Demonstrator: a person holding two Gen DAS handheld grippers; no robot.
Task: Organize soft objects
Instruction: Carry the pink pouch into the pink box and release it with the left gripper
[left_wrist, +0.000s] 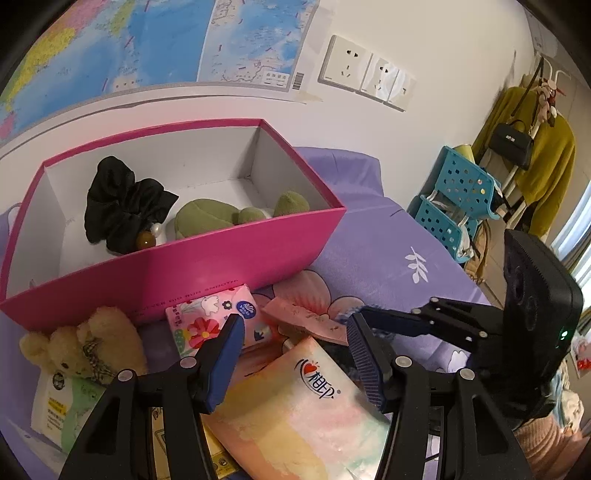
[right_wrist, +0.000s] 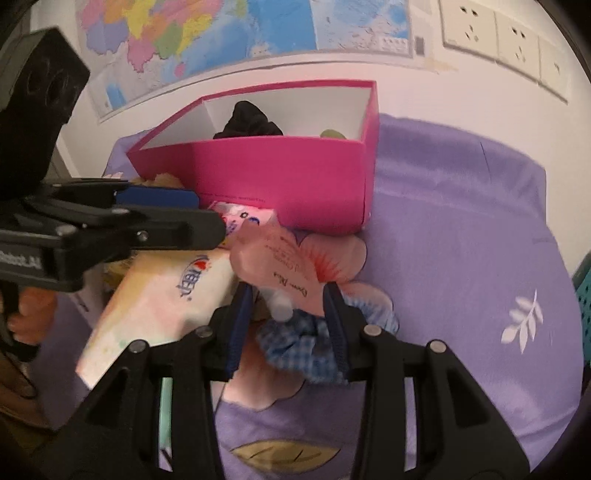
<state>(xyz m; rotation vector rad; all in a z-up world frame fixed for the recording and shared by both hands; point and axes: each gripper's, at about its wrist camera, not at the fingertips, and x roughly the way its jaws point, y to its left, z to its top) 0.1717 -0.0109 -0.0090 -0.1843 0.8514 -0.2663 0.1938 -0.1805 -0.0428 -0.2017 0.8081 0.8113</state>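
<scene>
The open magenta cardboard box (right_wrist: 280, 177) sits at twelve o'clock on the purple flowered bedspread (right_wrist: 461, 236). The right gripper (right_wrist: 288, 317) is nearest the blue-and-white gingham fabric scrunchie (right_wrist: 295, 343), which lies crosswise at six o'clock from the box; its jaws straddle the scrunchie, whether pressing I cannot tell. At nine o'clock the left gripper (left_wrist: 295, 354) hangs apart, empty, over the pastel plastic-wrapped tissue pack (left_wrist: 295, 417).
</scene>
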